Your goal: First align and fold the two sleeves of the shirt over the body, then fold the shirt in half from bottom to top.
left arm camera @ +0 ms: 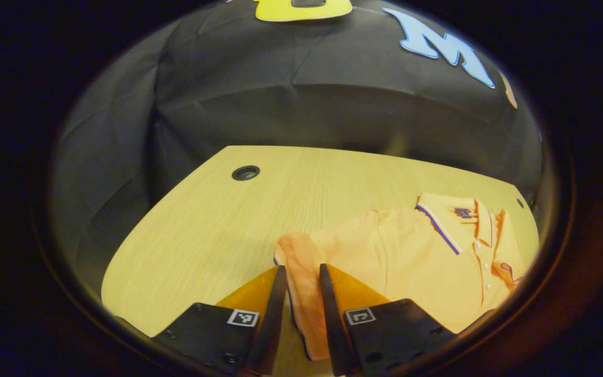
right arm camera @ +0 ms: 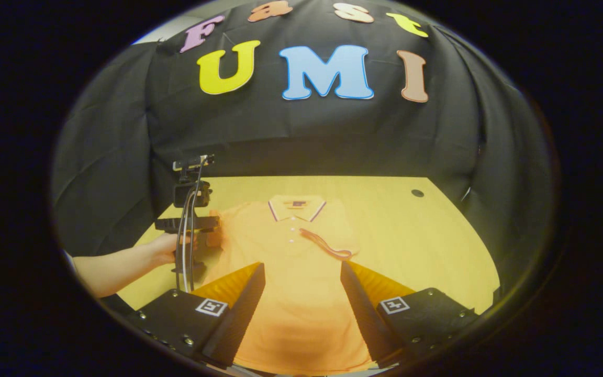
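Observation:
An orange polo shirt (left arm camera: pixel 401 251) (right arm camera: pixel 291 272) lies face up on the wooden table (left arm camera: pixel 218 220), its collar (right arm camera: pixel 296 204) toward the booth wall. Its right sleeve (right arm camera: pixel 327 246) lies folded across the chest. My left gripper (left arm camera: pixel 301 269) is shut on the left sleeve (left arm camera: pixel 301 293), whose cloth runs up between the two fingers. The right gripper view shows that same gripper (right arm camera: pixel 212 234) at the shirt's left shoulder, held by a hand (right arm camera: pixel 160 248). My right gripper (right arm camera: pixel 301 264) hovers open over the lower body of the shirt, holding nothing.
Bare tabletop (right arm camera: pixel 427 235) stretches to the right of the shirt, with a round cable hole (right arm camera: pixel 417 193) near the back edge. Another cable hole (left arm camera: pixel 245 172) sits at the far left corner. Black cloth walls close in the table's back and sides.

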A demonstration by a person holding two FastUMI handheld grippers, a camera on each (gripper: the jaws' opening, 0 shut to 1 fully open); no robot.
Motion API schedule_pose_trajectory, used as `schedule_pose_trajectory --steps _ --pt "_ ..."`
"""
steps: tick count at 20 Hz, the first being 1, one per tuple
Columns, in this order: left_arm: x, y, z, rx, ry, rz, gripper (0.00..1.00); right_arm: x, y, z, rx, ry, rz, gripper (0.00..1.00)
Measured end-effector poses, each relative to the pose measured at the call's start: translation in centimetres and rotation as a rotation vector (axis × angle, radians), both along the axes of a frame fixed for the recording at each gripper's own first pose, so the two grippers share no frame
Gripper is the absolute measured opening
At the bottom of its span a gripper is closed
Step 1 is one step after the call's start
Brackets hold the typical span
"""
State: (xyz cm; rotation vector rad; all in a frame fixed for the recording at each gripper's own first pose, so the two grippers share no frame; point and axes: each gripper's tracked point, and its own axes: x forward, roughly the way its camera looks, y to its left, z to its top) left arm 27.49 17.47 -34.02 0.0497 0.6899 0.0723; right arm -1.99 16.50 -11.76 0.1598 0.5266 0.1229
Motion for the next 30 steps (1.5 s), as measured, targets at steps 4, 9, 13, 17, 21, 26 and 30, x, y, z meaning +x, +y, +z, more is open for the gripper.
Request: schedule_pose_trajectory --steps 4,9,13,17,21,26,30 --pt "0.0 -0.2 0.1 0.023 0.011 -0.016 0.08 0.3 -0.9 -1.2 0.018 0.026 -0.02 0.9" --pt "-0.1 -1.5 0.7 0.005 0.007 -0.027 0.08 0.0 -2.2 -1.6 0.013 0.032 -0.046 0.9" --pt "0.1 -4.0 4.1 -0.01 -0.063 -0.072 0.09 0.2 -2.4 -1.6 0.017 0.025 -0.051 0.9" --pt "0.1 -6.9 6.1 -0.002 -0.096 -0.135 0.09 0.3 -2.0 -2.0 0.023 0.027 -0.04 0.9" --pt "-0.2 -9.8 5.8 -0.006 -0.09 -0.191 0.09 0.4 -1.8 -2.5 0.029 0.034 -0.045 0.9" --pt "-0.8 -12.8 3.6 0.014 -0.051 -0.278 0.09 0.2 -2.7 -3.4 0.035 0.056 -0.102 0.88" --pt "-1.3 -14.2 1.9 0.016 -0.01 -0.335 0.09 0.2 -3.1 -4.4 0.053 0.088 -0.161 0.9"
